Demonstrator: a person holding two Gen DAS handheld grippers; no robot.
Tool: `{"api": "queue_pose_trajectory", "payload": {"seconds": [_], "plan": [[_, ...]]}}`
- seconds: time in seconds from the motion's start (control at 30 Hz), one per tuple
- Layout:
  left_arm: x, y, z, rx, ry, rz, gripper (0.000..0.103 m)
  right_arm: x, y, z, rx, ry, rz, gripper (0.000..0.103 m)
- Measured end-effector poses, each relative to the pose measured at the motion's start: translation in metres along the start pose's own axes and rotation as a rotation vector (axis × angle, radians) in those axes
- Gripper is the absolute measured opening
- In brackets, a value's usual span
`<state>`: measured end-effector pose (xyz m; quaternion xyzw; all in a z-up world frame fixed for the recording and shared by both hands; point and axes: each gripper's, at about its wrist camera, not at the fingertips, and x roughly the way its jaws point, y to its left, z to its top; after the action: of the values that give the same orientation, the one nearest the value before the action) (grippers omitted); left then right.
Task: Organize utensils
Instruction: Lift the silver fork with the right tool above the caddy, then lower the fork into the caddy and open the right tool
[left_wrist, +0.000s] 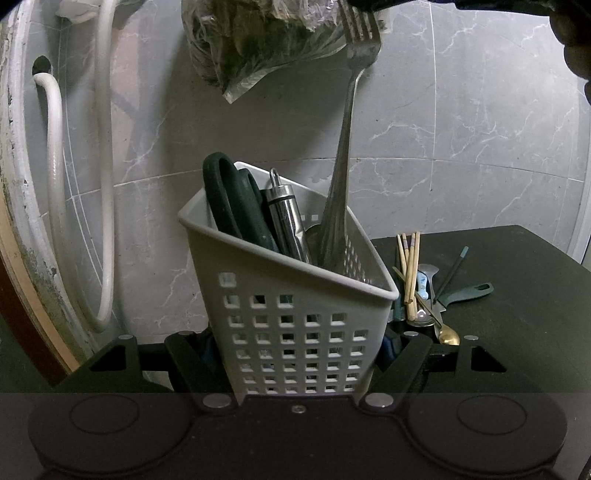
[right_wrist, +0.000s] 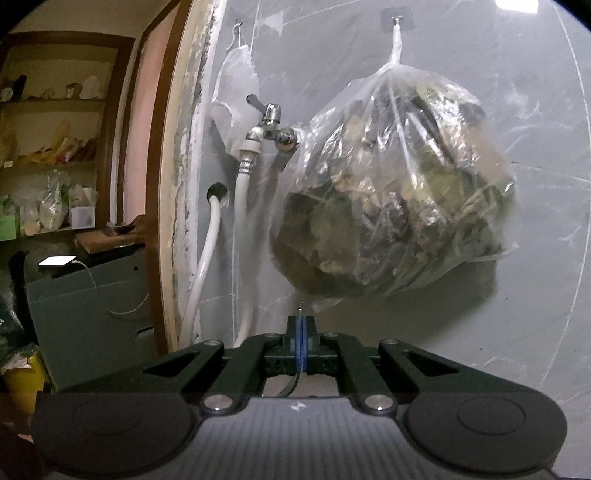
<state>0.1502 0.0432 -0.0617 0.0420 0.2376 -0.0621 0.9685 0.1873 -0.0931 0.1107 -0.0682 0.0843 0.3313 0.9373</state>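
Note:
My left gripper (left_wrist: 301, 350) is shut on a white perforated utensil basket (left_wrist: 295, 332), one finger on each side of it. Inside the basket stand dark green scissor handles (left_wrist: 225, 195) and a steel cylinder (left_wrist: 286, 218). A metal fork (left_wrist: 347, 129) stands tines up with its handle end down inside the basket. My right gripper (right_wrist: 301, 332) is shut on the fork; only a thin metal sliver (right_wrist: 301, 306) shows between its blue pads. Wooden chopsticks (left_wrist: 410, 273), a gold spoon (left_wrist: 448, 336) and a dark teal utensil (left_wrist: 469, 291) lie loose on the black table (left_wrist: 517, 314).
A clear plastic bag of leaves (right_wrist: 399, 192) hangs from a hook on the grey marble wall, just above the basket. A tap (right_wrist: 271, 114) with white hoses (left_wrist: 105, 184) is to the left, beside a wooden door frame (right_wrist: 162, 184). Shelves stand beyond the doorway.

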Motion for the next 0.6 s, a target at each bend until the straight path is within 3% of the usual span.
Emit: {"api": "queue_pose_trajectory", "payload": {"seconds": [0.6], "plan": [[0.0,0.0,0.0,0.001,-0.001,0.0,0.077,0.017,0.027,-0.025,-0.134,0.09,0.023,0.002]]}}
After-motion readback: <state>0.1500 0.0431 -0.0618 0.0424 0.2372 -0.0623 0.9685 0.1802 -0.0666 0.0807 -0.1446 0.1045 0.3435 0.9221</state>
